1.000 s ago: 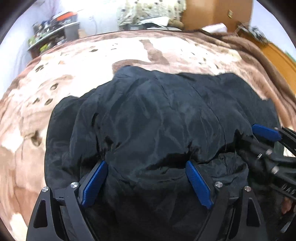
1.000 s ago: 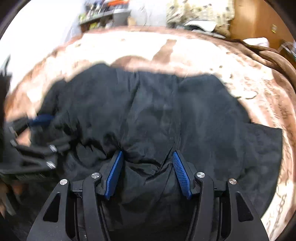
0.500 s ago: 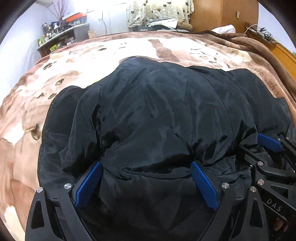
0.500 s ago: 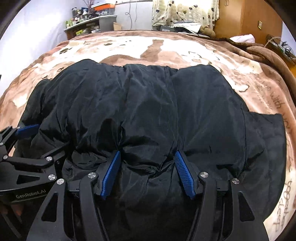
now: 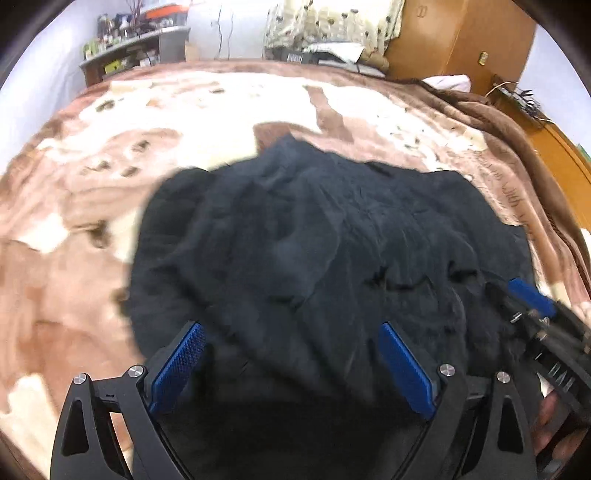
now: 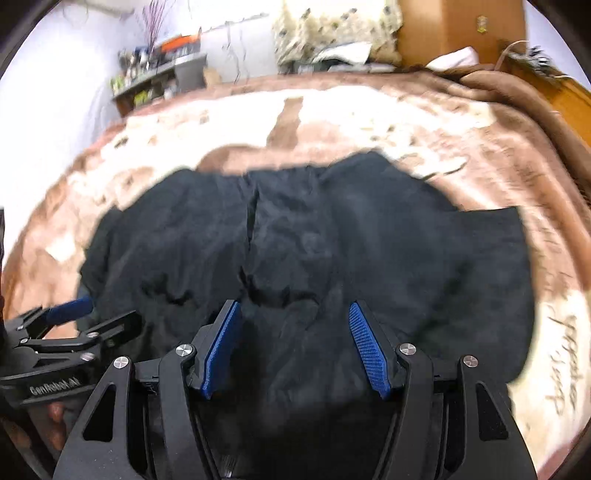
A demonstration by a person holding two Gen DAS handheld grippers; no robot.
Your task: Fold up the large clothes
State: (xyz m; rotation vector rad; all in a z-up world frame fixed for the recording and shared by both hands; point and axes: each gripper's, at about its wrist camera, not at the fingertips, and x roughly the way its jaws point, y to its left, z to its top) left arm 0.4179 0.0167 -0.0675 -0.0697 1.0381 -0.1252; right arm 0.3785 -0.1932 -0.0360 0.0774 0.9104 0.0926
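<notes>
Both the left gripper (image 5: 291,363) and right gripper (image 6: 295,347) are gaping wide over the crumpled black padded jacket (image 5: 325,251), bare plush brown-and-cream blanket (image 5: 192,110) lying open toward 12 o'clock.

A home bedroom, most likely — a bed under a brown-and-cream blanket (image 5: 207,122), a cluttered shelf (image 5: 136,40) by the wall, a wooden wardrobe (image 5: 458,40), patterned curtain (image 6: 332,26) behind.

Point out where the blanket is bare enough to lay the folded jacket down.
The blanket lies bare beyond the jacket, up to the far shelf, and along the jacket's left side. On the right only a narrow strip shows, beside the wooden furniture. The near edge is crowded: the left hand-held gripper and right hand-held gripper both sit over the jacket.
</notes>
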